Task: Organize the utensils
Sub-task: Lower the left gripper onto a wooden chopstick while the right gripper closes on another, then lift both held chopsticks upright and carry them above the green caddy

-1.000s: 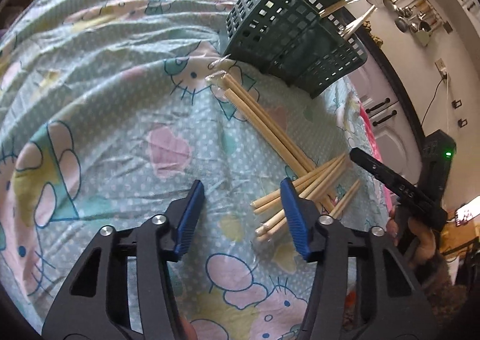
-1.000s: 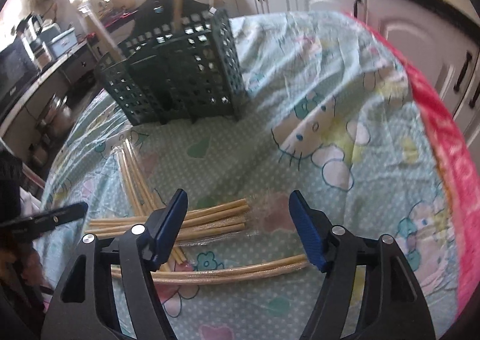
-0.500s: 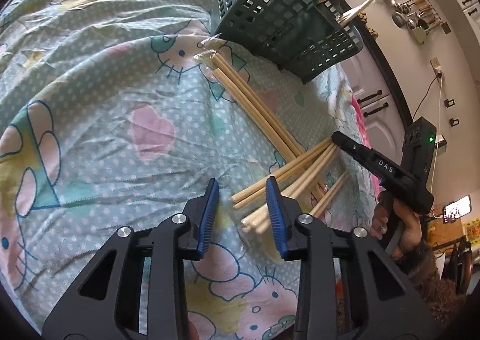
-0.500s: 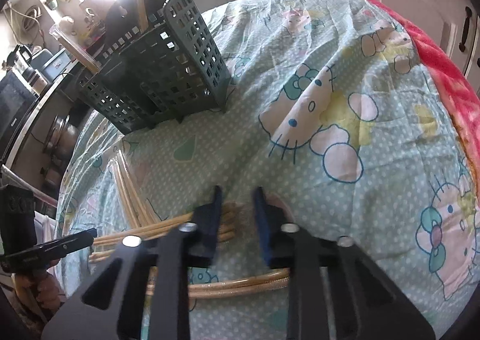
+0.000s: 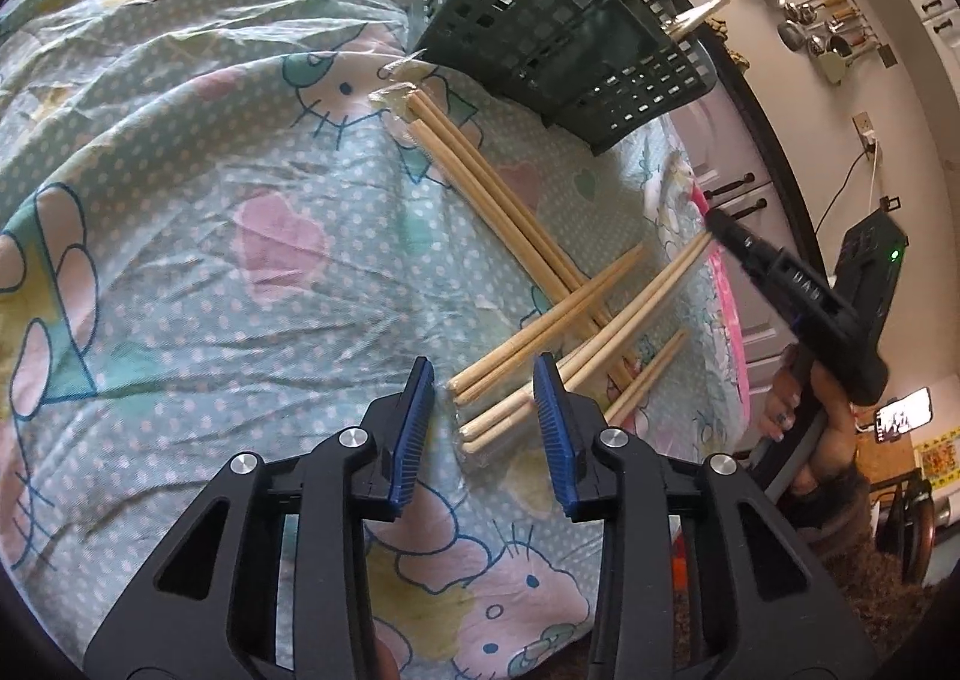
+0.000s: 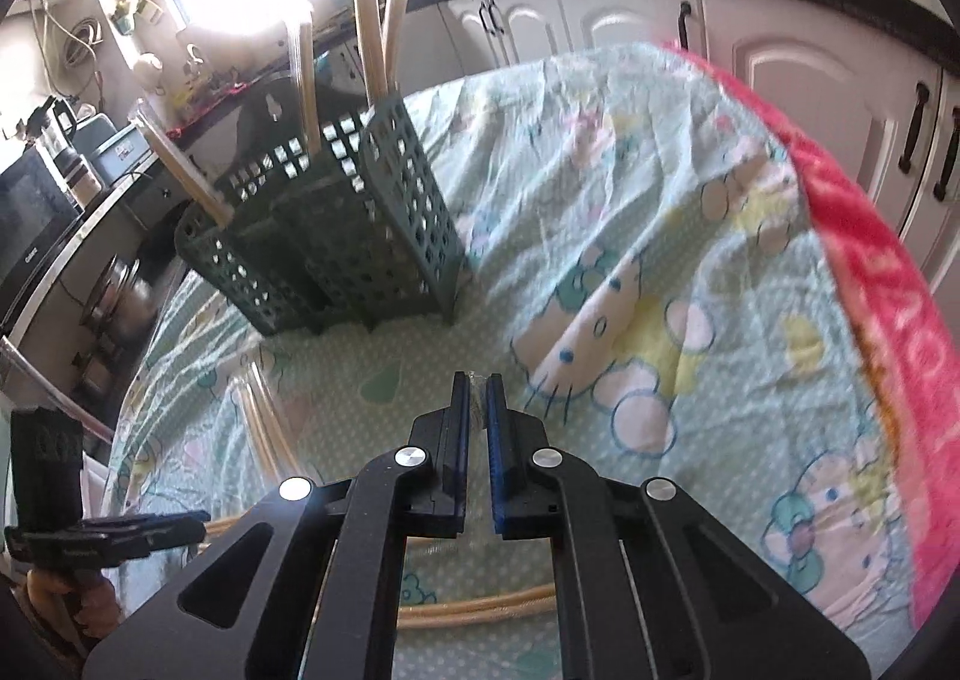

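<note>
Pinched at one tip in the right claw (image 6: 477,380): one plastic-wrapped chopstick pair (image 5: 648,290), slanting across the loose chopsticks (image 5: 516,236) near the pink-trimmed edge of the cloth-covered bench (image 5: 180,200). Other tip low between the fingers of the left claw (image 5: 480,374), touching neither.

Against a second ago: right claw then spread wide above the pile, half a second ago narrowing, now closed to a thin slit with a scrap of clear wrap showing in it. Left claw then wide as well, now partly open, straddling the near ends of the pile and gripping nothing.

Counted in the left wrist view: one held pair; one crossing pair just beside it; one more pair nearer the pink-trimmed edge; a long bundle of what look like two pairs lying underneath, far tips just beside the foot of the basket (image 6: 372,236). Exact stick count in the bundle hard to tell.

One dark green perforated basket, upright, further in from the pile. Four upright sticks (image 6: 366,38) poking out of its top in the right wrist view.
</note>
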`<state>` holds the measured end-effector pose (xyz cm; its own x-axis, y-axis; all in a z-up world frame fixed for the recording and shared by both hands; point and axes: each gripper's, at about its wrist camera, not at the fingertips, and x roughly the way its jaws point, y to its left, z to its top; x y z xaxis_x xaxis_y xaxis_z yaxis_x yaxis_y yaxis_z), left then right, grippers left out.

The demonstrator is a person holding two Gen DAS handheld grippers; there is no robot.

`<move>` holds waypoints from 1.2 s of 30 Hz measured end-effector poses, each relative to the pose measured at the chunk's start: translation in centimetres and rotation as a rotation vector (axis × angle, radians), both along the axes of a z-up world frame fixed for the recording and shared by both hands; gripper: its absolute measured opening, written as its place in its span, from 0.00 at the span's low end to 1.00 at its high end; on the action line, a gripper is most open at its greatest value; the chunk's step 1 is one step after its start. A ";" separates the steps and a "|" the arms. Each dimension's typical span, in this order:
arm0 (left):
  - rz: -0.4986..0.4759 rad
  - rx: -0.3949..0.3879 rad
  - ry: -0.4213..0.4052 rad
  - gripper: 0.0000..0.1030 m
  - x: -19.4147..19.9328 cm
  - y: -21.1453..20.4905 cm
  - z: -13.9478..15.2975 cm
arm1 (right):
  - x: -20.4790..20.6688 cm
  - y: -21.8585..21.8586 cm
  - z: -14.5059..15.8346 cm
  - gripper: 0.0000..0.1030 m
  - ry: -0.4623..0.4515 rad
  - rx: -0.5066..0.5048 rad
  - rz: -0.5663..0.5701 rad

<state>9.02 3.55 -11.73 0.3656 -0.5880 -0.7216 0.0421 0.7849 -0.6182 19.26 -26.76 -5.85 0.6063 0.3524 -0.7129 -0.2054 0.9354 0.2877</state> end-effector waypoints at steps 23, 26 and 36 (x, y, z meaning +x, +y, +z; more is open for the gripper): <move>-0.098 0.114 -0.131 0.06 0.5 -2.8 2.3 | -0.9 0.5 7.8 0.05 -0.208 -0.017 0.029; -0.085 0.101 -0.170 0.05 0.7 -2.2 3.9 | -1.4 1.1 8.8 0.05 -0.234 -0.019 0.050; -0.080 0.082 -0.305 0.03 1.5 -1.9 9.5 | -2.3 3.1 11.5 0.05 -0.303 -0.038 0.110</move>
<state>10.48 1.65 -2.23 0.5275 -0.5679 -0.6319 0.2793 0.8184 -0.5023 17.01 -23.70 5.62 0.7528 0.4039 -0.5198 -0.3764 0.9119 0.1635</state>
